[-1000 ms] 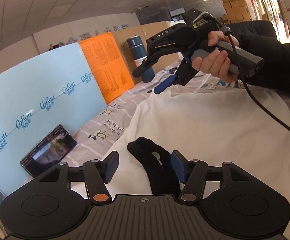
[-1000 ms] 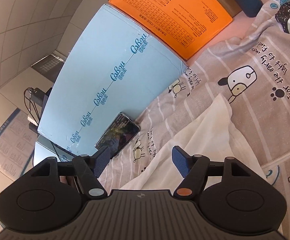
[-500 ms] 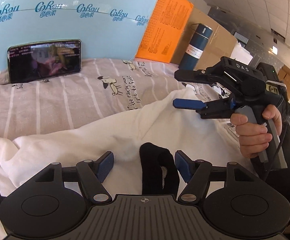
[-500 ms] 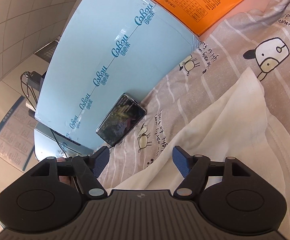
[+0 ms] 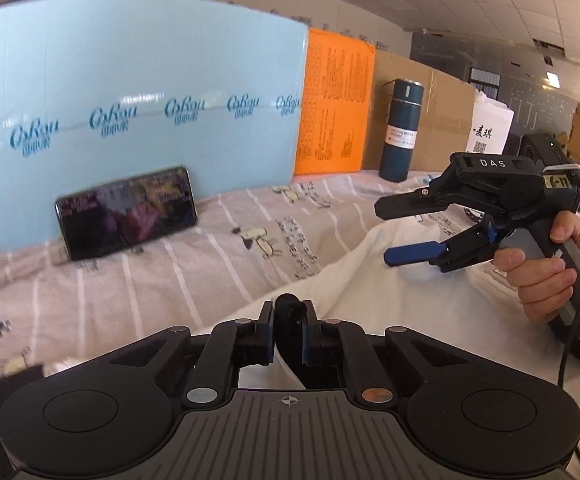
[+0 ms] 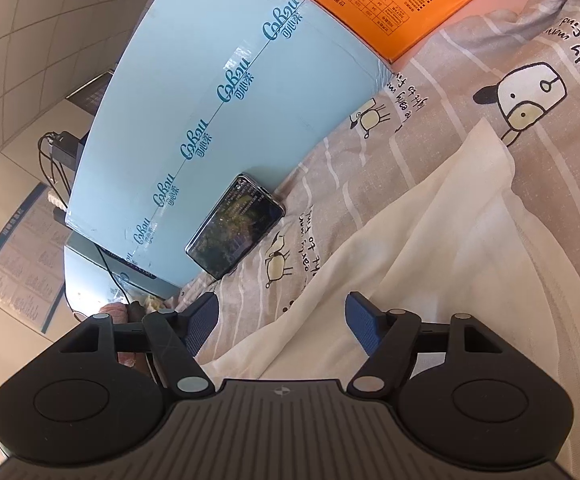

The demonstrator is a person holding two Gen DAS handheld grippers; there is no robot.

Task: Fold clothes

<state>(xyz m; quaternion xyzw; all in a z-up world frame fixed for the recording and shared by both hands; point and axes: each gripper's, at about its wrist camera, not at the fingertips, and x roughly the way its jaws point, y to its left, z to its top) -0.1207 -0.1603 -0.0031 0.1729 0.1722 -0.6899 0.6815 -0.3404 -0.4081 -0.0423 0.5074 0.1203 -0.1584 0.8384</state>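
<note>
Left gripper (image 5: pixel 287 334) clamped on a black fabric piece (image 5: pixel 288 312), over soft white garment (image 5: pixel 390 300) spread across striped cartoon-print sheet (image 5: pixel 169 272). Right gripper (image 6: pixel 281 322) held wide open, empty, above garment's rumpled edge. Glossy phone (image 5: pixel 127 212) propped against smooth blue board (image 5: pixel 137 76) at sheet's far edge; bare sheet between.

1. One white garment (image 5: pixel 418 320) on the striped sheet (image 5: pixel 193 276).
2. One black sock (image 5: pixel 288 312), on the garment.
3. Two grippers: left gripper (image 5: pixel 288 334), right gripper (image 5: pixel 404 228).
4. One phone (image 5: pixel 126 212), leaning on the blue board (image 5: pixel 137 92).
5. One orange board (image 5: pixel 336 100), right of the blue board.
6. One dark blue bottle (image 5: pixel 401 130), right of the orange board.
7. One hand (image 5: pixel 546 268).
</note>
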